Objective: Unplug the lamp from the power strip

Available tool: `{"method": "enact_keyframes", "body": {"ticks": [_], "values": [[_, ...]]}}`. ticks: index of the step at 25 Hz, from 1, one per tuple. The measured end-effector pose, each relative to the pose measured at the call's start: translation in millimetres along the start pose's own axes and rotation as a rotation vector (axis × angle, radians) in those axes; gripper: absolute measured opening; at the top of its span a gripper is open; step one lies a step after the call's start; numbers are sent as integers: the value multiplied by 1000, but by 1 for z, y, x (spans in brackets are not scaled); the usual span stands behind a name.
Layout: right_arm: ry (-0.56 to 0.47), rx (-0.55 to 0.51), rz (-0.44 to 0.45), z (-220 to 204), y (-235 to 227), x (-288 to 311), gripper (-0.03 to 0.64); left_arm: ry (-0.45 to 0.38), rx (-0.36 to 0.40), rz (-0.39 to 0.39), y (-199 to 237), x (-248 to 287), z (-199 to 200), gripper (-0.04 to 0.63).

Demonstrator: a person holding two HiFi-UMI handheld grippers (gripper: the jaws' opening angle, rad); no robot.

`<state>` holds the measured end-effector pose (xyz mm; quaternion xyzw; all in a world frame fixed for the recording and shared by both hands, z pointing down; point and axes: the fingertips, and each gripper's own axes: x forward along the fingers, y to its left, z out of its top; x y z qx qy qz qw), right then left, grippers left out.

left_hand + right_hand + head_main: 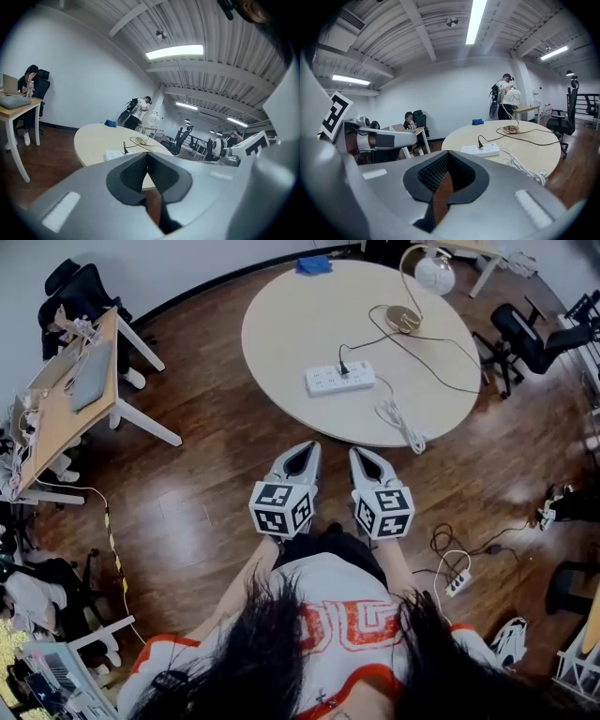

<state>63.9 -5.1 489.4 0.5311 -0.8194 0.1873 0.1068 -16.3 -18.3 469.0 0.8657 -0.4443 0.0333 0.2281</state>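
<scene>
A white power strip (339, 379) lies on the round beige table (281, 324). The lamp's black plug (344, 367) sits in it, and its black cord runs to the lamp's gold base (403, 319), below the white globe shade (434, 275). My left gripper (305, 448) and right gripper (366, 454) are side by side in front of me, short of the table's near edge. Both are shut with nothing between the jaws. The right gripper view shows the strip (480, 150) and plug (479, 144) ahead; the left gripper view shows the strip (115, 153) too.
The strip's bundled white cord (401, 426) hangs at the table's near edge. A blue cloth (314, 264) lies at the far edge. A wooden desk (70, 390) stands left, black office chairs (525, 334) right. Another power strip (457, 582) lies on the floor.
</scene>
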Motion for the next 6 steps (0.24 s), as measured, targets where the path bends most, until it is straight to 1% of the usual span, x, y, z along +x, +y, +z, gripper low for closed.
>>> {"method": "enact_keyframes", "body": {"ticks": [6], "values": [[11, -2, 3, -2, 4, 3, 0, -3, -13, 16, 8, -6, 0, 2]]}}
